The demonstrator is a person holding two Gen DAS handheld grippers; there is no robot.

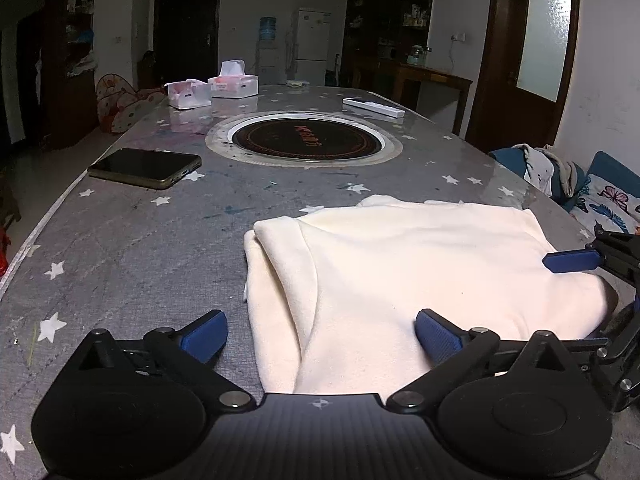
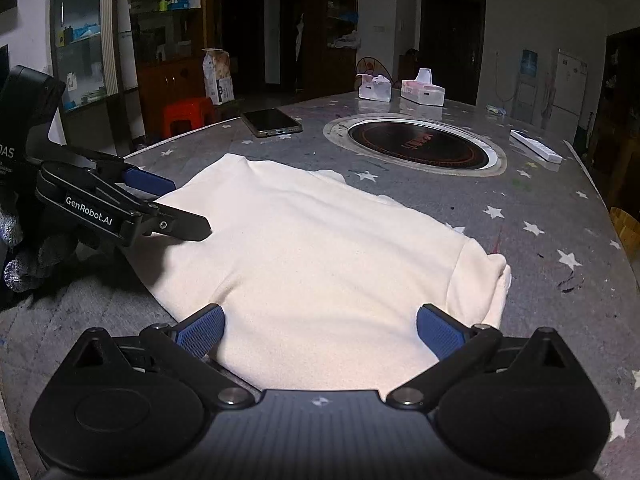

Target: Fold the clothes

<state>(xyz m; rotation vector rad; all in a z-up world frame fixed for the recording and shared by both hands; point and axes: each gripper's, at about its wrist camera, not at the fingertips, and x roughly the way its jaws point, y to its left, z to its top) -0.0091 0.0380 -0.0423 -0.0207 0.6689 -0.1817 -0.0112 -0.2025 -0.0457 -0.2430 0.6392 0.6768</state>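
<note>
Dim domestic surroundings, with dark wooden shelving and doors, are seen behind a large table covered in a grey star-printed cloth [image 1: 132, 248]; a cream-white soft fabric garment [image 1: 400, 272], already folded into a compact bundle with one sleeve turned over its edge, is laid flat on the near part of that cloth; the left gripper [image 1: 320, 334] is held low over the garment's near edge with its blue-padded fingers [image 1: 438, 338] spread wide apart, nothing being clamped, one pad lying over the cloth beside the fabric and the other over the fabric itself; the right gripper [image 2: 320, 332] is likewise held with its jaws fully apart above the garment's near edge, both blue pads [image 2: 202, 330] over or just beside the cream fabric without pressing on it; seen from the right wrist view, the left tool enters from the left side, carried by a hand in a grey knitted glove [image 2: 28, 264]; beyond the garment, straight ahead of both tools, a round black hotplate with a pale metal ring [image 1: 306, 142] is set into the table; a dark smartphone [image 1: 144, 168] is placed ahead and to the left of the left gripper, well apart from the garment; two white tissue boxes [image 1: 234, 84] are stood at the far side, and a long white remote-like bar [image 1: 374, 107] is laid far ahead to the right.
</note>
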